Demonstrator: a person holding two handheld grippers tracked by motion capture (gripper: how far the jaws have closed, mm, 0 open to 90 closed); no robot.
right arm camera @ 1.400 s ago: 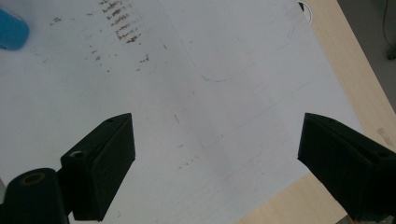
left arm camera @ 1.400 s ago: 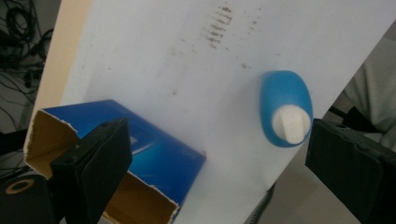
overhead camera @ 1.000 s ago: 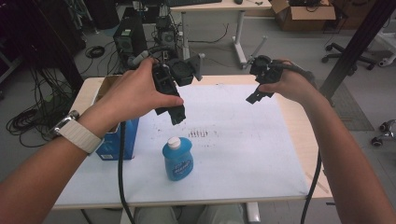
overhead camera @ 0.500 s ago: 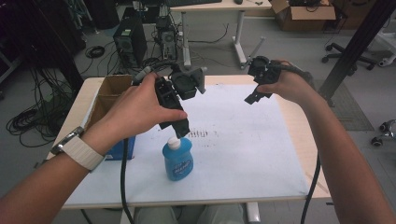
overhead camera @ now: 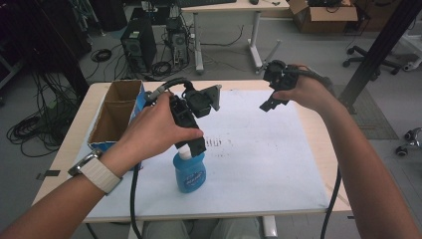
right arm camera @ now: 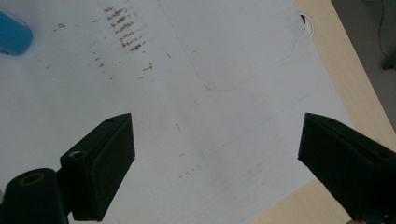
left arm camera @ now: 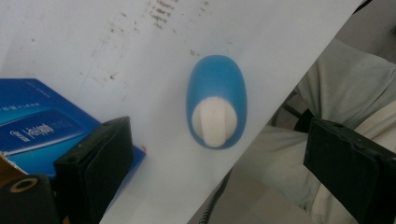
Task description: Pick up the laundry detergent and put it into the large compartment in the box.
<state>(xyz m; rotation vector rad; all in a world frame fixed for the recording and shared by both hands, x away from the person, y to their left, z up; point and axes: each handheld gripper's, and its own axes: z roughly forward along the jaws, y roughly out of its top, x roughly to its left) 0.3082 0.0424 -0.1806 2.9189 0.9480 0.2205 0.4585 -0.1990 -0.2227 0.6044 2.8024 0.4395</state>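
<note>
The left gripper point(left arm camera: 215, 172) hangs directly above the small blue plastic bottle with the white flip cap point(left arm camera: 215, 108), jaws spread wide to either side of it and touching nothing; in the high view that gripper point(overhead camera: 195, 145) sits just over the cap, the bottle point(overhead camera: 189, 169) standing upright beneath it on the near part of the sheet. Judged from its look, the bottle is light, rigid enough at the neck yet likely to give under a squeeze on its flat, smooth sides, and somewhat slippery there. The best hold appears to be across the narrow shoulder just below the cap, where the jaws can bracket the short axis of the oval body; a grip on the cap alone risks popping it open or tipping the bottle. Just beside the left gripper lies the open blue cardboard box with brown inner compartments point(overhead camera: 117, 113). Farther off, the right gripper point(overhead camera: 269, 102) is held raised over the far part of the sheet, its jaws likewise parted with nothing between them. The surface is a white paper sheet, smudged with dark marks point(right arm camera: 196, 84), laid on a pale wooden table point(overhead camera: 318, 134). Beyond stand computer towers point(overhead camera: 137, 47), loose cables and a second desk point(overhead camera: 234, 7).
</note>
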